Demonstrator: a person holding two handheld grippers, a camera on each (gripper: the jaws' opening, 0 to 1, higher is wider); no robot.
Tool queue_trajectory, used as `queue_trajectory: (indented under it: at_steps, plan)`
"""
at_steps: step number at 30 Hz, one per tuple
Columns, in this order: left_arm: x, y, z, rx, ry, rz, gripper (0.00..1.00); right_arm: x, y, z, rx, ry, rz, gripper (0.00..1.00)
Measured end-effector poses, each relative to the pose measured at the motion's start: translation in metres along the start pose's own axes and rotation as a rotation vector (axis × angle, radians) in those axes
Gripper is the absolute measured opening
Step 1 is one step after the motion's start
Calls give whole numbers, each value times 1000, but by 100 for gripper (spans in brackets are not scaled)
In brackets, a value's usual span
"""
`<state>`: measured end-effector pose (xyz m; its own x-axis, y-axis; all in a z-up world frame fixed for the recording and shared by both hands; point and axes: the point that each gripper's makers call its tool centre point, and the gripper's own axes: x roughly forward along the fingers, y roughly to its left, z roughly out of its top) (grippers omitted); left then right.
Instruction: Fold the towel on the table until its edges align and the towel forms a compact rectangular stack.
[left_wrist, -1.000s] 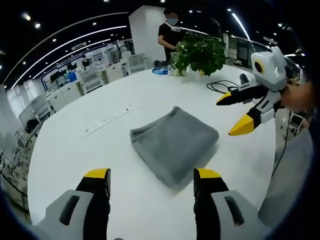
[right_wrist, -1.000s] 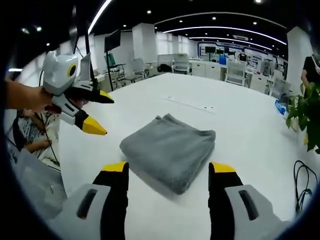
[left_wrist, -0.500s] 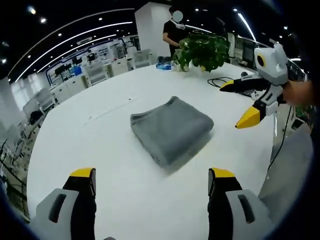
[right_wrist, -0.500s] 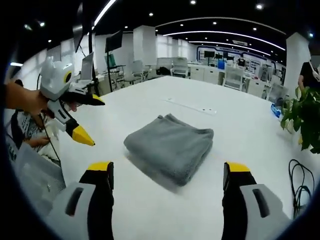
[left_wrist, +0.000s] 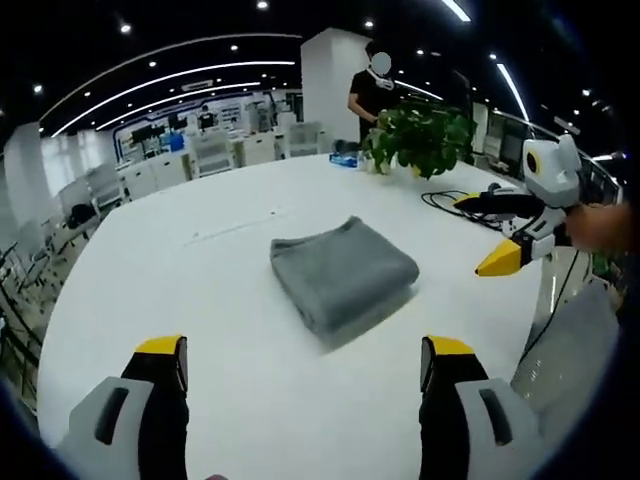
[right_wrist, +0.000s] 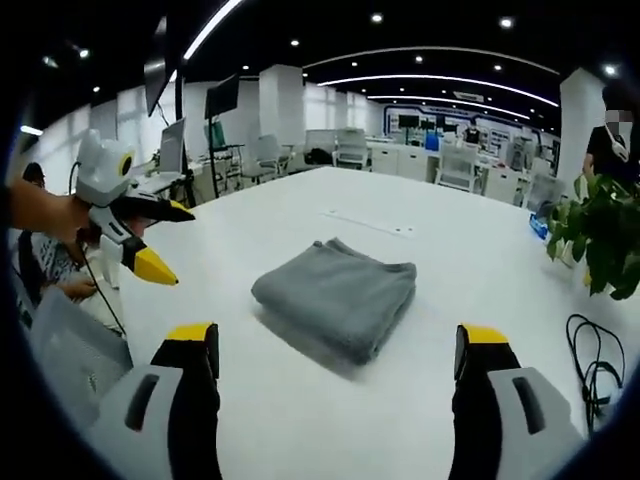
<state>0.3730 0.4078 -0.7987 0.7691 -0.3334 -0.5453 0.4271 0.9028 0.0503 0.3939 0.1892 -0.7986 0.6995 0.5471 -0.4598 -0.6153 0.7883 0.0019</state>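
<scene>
Towel (left_wrist: 343, 278) was plain mid-grey, no pattern, centre of both views. Table (left_wrist: 150, 270) was plain white. Left gripper (left_wrist: 305, 355) at the bottom of the left gripper view: light grey bodies, black jaws, yellow tips. Right gripper (right_wrist: 335, 345) at the bottom of the right gripper view: same colours. Plant (left_wrist: 425, 140) in the upper right of the left gripper view was green. Cable (right_wrist: 590, 365) at the right edge of the right gripper view was black. Person (left_wrist: 372, 85) at the top wore black.
</scene>
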Motion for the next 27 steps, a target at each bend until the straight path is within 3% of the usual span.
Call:
queue_trajectory:
  at_steps: [4, 10, 20, 22, 23, 27]
  plan:
    - [-5, -1, -8, -19, -7, 1, 99, -10, 5, -2, 11, -21, -8, 99]
    - [-24, -6, -17, -59, -67, 36, 99, -28, 18, -3, 23, -58, -8, 99]
    - [-35, -14, -18, 2, -87, 68, 99, -40, 27, -10, 2, -61, -16, 99]
    - [-38, -16, -19, -13, -91, 64, 99, -44, 27, -13, 16, -71, -25, 99]
    - [-40, -20, -19, -57, -105, 54, 99, -45, 27, -13, 21, -77, -27, 99]
    - [-42, -18, -26, -42, -84, 68, 99, -50, 30, -19, 8, -72, -33, 99]
